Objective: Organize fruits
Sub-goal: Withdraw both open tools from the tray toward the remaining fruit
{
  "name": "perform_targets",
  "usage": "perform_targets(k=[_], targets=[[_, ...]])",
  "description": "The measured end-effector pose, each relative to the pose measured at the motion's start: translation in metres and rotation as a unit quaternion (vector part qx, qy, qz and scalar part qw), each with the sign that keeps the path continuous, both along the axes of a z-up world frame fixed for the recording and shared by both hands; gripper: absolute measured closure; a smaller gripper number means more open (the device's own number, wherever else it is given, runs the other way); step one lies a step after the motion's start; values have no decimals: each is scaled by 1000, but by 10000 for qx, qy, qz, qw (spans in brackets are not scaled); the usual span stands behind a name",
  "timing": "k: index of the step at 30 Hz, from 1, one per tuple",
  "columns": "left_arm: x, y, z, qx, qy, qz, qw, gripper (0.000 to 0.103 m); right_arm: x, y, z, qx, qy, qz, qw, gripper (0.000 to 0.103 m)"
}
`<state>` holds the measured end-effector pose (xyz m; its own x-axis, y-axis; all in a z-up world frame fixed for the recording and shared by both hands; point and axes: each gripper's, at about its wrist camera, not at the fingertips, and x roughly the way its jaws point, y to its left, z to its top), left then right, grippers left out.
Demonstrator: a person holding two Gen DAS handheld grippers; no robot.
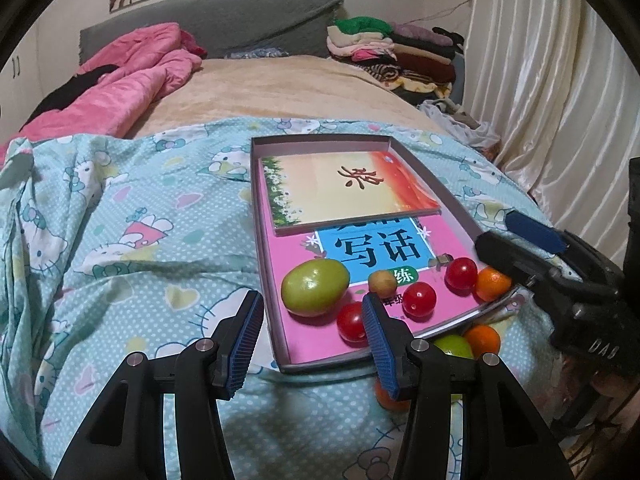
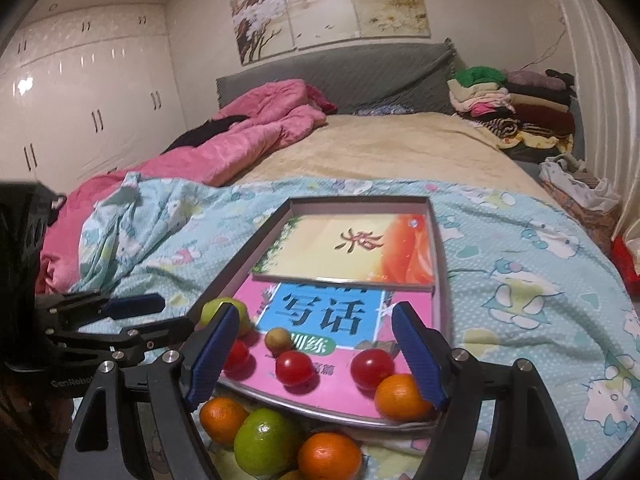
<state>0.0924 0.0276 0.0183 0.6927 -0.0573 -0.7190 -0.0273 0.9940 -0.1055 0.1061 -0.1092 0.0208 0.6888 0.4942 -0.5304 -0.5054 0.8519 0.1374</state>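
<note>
Now you are partway through sorting: inside the tray (image 2: 436, 240), at its near end, lie a green fruit (image 1: 315, 287), three cherry tomatoes (image 2: 294, 367), a small brown fruit (image 2: 278, 340) and one orange (image 2: 398, 397). Just outside the tray's near edge, on the bed sheet (image 2: 520, 240), two more oranges (image 2: 329, 456) and a green lime (image 2: 267, 442) wait. Your right gripper (image 2: 316, 356) hangs with fingers spread wide and empty above that edge; your left gripper (image 1: 312, 342) is likewise spread and empty. Next, I judge, lower onto a loose orange, close gently, and lift it over the rim.
</note>
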Motion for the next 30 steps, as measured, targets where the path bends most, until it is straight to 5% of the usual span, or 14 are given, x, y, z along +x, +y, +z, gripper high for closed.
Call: perform_targets(k=[5, 30], targets=[[-3, -1, 5, 114, -130, 35, 9998, 50, -4, -14, 12, 220, -105, -189, 9995, 14], [-13, -9, 8, 32, 0, -96, 9999, 48, -22, -25, 23, 230, -122, -366, 9990, 13]])
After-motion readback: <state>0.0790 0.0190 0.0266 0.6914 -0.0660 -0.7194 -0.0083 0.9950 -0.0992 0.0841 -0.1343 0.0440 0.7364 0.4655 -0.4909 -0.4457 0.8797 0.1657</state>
